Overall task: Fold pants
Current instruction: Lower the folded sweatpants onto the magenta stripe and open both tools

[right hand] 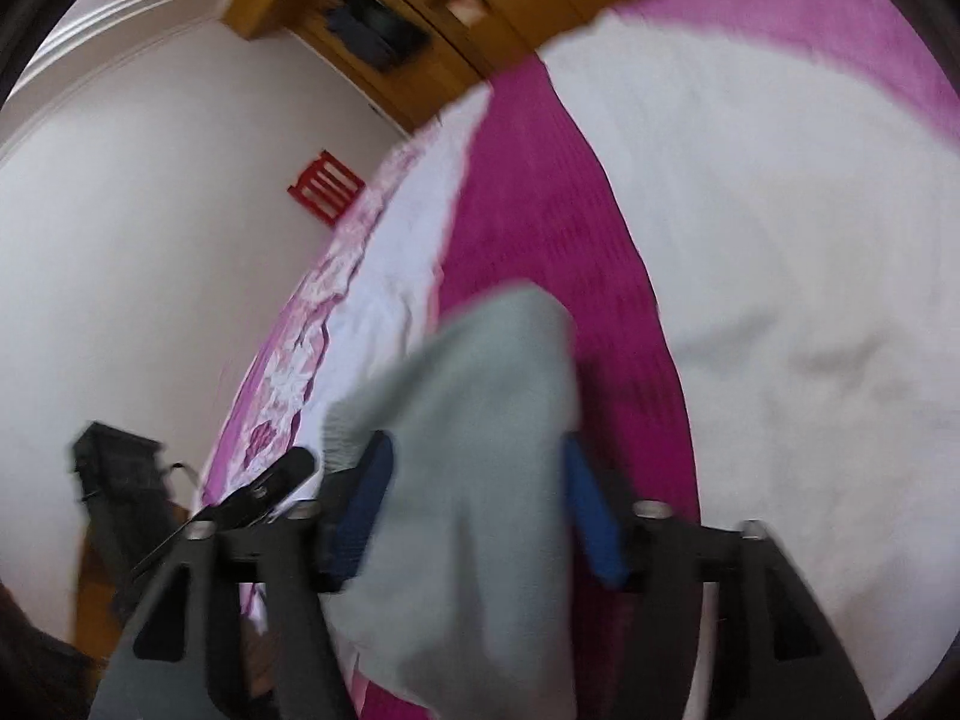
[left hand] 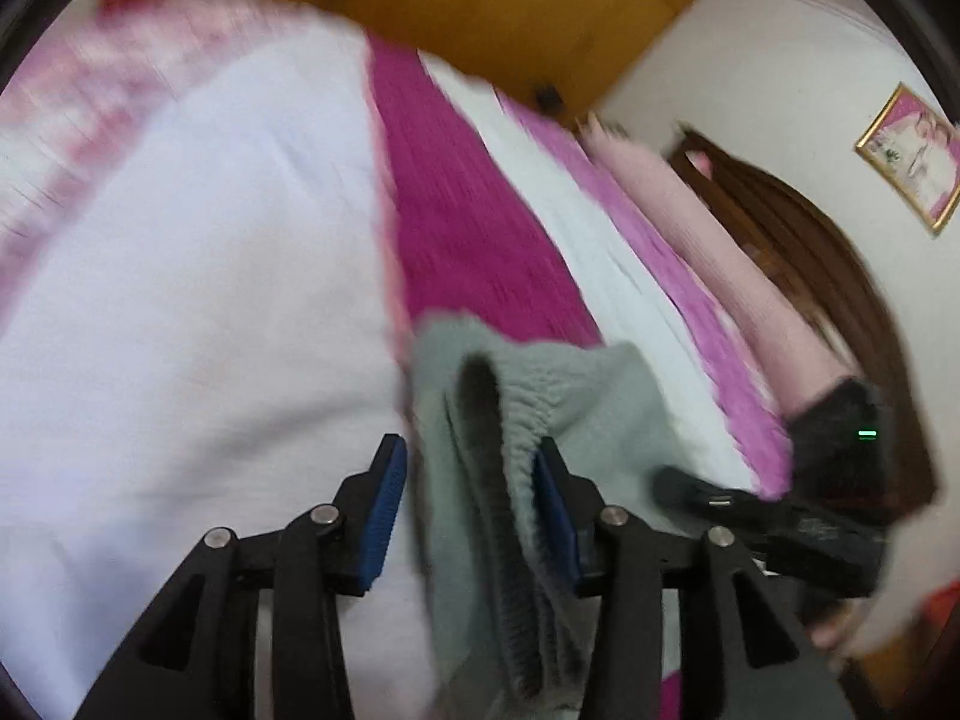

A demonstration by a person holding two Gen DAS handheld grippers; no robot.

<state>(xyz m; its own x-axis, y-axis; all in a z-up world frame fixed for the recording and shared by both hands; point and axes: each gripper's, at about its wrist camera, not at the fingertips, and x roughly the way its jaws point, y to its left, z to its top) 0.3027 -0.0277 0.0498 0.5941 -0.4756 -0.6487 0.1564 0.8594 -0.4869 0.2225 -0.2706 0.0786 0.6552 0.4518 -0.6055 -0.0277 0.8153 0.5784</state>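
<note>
Right now your left tongs (left hand: 468,504) stand partly spread around the bunched waistband of the grey pants (left hand: 528,420); whether the pads still pinch it is unclear. Your right tongs (right hand: 477,510) gape wide, the cloth loose between them. You seem to be setting a fold down, so next release and smooth. The pants' long axis runs away from you along the magenta stripe of the bed (left hand: 180,300).
</note>
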